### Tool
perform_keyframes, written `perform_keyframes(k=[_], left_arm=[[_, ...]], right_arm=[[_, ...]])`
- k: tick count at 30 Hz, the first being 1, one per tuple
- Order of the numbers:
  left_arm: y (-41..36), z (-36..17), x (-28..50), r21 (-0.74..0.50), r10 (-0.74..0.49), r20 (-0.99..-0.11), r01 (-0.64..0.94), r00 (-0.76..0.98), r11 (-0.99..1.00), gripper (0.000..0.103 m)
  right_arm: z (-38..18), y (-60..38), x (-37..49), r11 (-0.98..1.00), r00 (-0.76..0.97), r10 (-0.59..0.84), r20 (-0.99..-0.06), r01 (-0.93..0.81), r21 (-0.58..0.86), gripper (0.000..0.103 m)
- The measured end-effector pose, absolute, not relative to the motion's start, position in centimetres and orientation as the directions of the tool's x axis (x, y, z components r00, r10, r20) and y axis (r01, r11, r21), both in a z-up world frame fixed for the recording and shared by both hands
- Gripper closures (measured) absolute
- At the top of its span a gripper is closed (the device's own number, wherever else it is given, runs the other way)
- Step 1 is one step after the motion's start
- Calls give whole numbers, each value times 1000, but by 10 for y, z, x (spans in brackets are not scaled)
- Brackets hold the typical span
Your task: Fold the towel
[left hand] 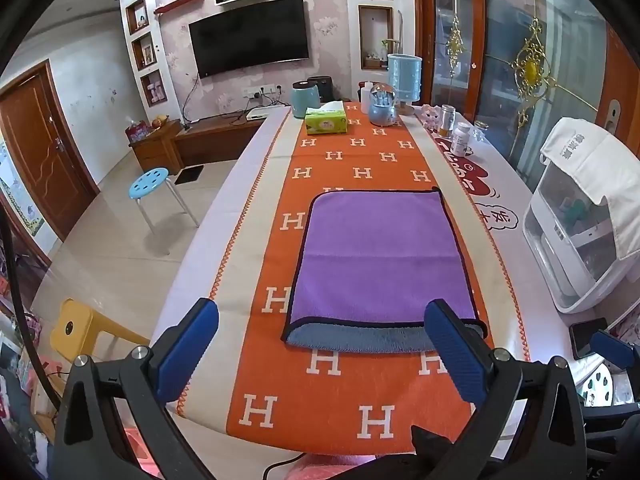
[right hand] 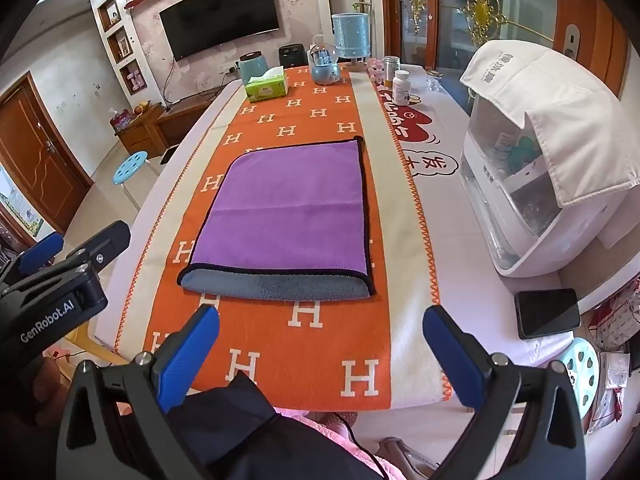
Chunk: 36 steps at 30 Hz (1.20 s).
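1. A purple microfibre towel with a dark bound edge (left hand: 380,256) lies flat on the long orange table runner patterned with white H letters (left hand: 360,396), folded over once so that a strip of its grey underside shows along the near edge.
2. The left gripper (left hand: 320,356) hangs above the near end of the runner with its two blue-padded fingers (left hand: 188,354) spread wide and nothing between them. In the left wrist view the towel's near edge sits between the fingertips, and the right-hand finger overlaps the towel's near right corner; whether it touches the cloth cannot be told.
3. The right gripper (right hand: 320,356) is likewise spread wide and empty. In the right wrist view the towel (right hand: 288,216) lies ahead of the fingers and clear of both, closer to the left-hand finger (right hand: 188,354).
4. Only the right wrist view shows the left gripper from outside, at the far left edge, with "GenRobot.AI" printed on its black body.
5. The right wrist view shows in full a black phone (right hand: 548,312) lying on the white tablecloth; the left wrist view catches only its edge.
6. The left wrist view alone takes in a yellow plastic stool (left hand: 80,328) beside the table's near left corner.
7. Both views show a green tissue box (left hand: 326,120) at the runner's far end and a white cloth-draped appliance (left hand: 580,216) on the right of the table.
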<state>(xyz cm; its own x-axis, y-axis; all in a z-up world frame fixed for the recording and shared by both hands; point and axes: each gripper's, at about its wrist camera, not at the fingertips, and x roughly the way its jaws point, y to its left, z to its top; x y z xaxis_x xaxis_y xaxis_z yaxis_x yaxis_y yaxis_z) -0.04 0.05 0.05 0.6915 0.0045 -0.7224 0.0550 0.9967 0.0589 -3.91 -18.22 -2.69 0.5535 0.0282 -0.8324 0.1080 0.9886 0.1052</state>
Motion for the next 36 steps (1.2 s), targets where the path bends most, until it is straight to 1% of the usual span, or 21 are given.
perform_keyframes(k=[7,18,31,36], left_arm=[[3,10,1,50,8,-721,40,693,998,1],[3,9,2,52,18,-710,27,704,998,1],[-3,13,-3,48,-9,-706,61,708,997,1],[-2,11,-3,62,17,-709,38,705,997,1]], right_arm=[[-26,-183,-38,989,559,27,-829,106,104,1],[-26,-185,-37,988,552,30,-833,110,108,1],[-24,-190,-38,989,558,21,-829,110,99,1],[-22,-191,-38,990,567,11,-824,112,90,1]])
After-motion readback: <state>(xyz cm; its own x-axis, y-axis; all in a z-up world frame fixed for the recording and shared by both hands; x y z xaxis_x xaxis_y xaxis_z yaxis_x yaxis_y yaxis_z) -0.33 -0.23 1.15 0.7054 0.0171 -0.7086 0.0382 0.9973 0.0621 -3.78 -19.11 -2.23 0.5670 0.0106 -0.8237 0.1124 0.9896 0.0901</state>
